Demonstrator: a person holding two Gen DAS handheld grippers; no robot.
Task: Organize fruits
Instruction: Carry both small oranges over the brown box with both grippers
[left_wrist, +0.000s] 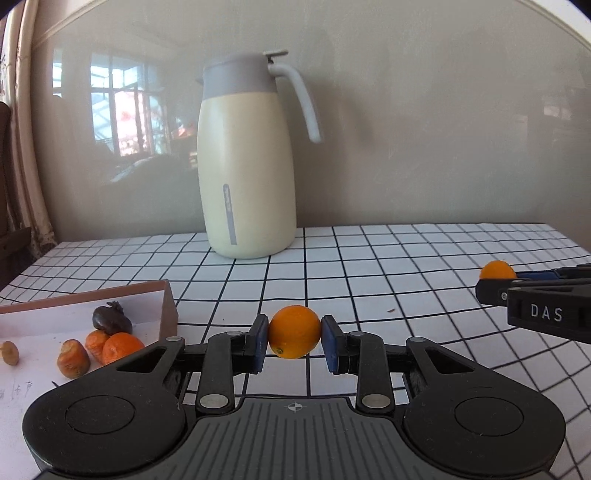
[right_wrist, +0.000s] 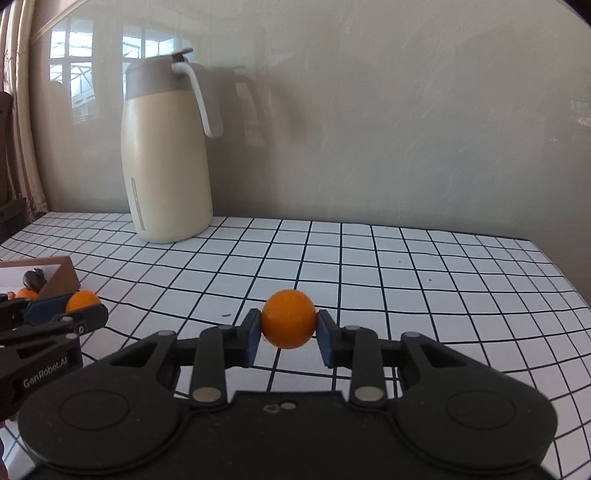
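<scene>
My left gripper (left_wrist: 294, 338) is shut on a small orange (left_wrist: 294, 331), held just above the checked tablecloth. My right gripper (right_wrist: 288, 330) is shut on a second small orange (right_wrist: 288, 319). In the left wrist view the right gripper (left_wrist: 496, 282) comes in from the right edge with its orange (left_wrist: 497, 269). In the right wrist view the left gripper (right_wrist: 79, 314) shows at the left with its orange (right_wrist: 82, 300). A brown-rimmed shallow box (left_wrist: 168, 295) at the left holds several fruits: an orange (left_wrist: 122, 347), shrivelled orange pieces (left_wrist: 73, 358) and a dark purple fruit (left_wrist: 112, 317).
A tall cream and grey thermos jug (left_wrist: 245, 158) stands at the back of the table against the wall; it also shows in the right wrist view (right_wrist: 166, 155). The white tablecloth with a black grid (left_wrist: 388, 295) covers the table. A curtain (left_wrist: 18, 147) hangs at the far left.
</scene>
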